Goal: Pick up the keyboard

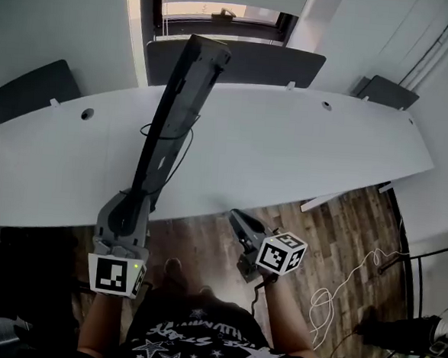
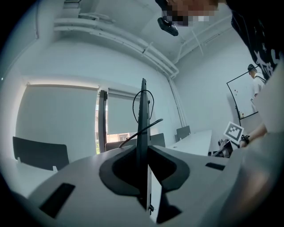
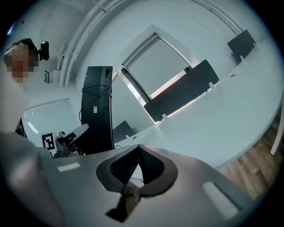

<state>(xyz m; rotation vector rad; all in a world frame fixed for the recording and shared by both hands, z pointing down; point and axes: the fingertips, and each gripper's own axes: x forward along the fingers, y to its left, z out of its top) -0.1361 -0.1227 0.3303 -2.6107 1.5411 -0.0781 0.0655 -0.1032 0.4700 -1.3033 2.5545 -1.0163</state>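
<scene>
**Inspector:** Starting at the left. What is the left gripper (image 1: 134,200) doing?

**Recorder:** Its jaws are pinching 1 short end of the keyboard (image 1: 175,110). In the left gripper view the keyboard is standing edge-on between the 2 pads, and both pads are pressing on it.

**Inspector:** Where is the keyboard lying?

**Recorder:** It is not lying anywhere. It is hanging in the air, held at the near end only, and it is reaching out from the gripper over the white tabletop (image 1: 302,149) toward the dark chair (image 1: 247,61) on the far side. It is turned on its long edge. A black cable (image 1: 187,137) is looping loose from its back.

**Inspector:** Moving right. The right gripper (image 1: 237,216)?

**Recorder:** Its jaws are pressing together on nothing. The right gripper view is showing the pads meeting with no gap. The gripper is hovering just off the near edge of the tabletop, over the wooden floor (image 1: 342,236), well apart from the keyboard.

**Inspector:** Anything further right?

**Recorder:** A white cord (image 1: 330,297) is trailing in loops across the floor. Another dark chair (image 1: 387,90) is standing behind the far right end of the tabletop.
</scene>
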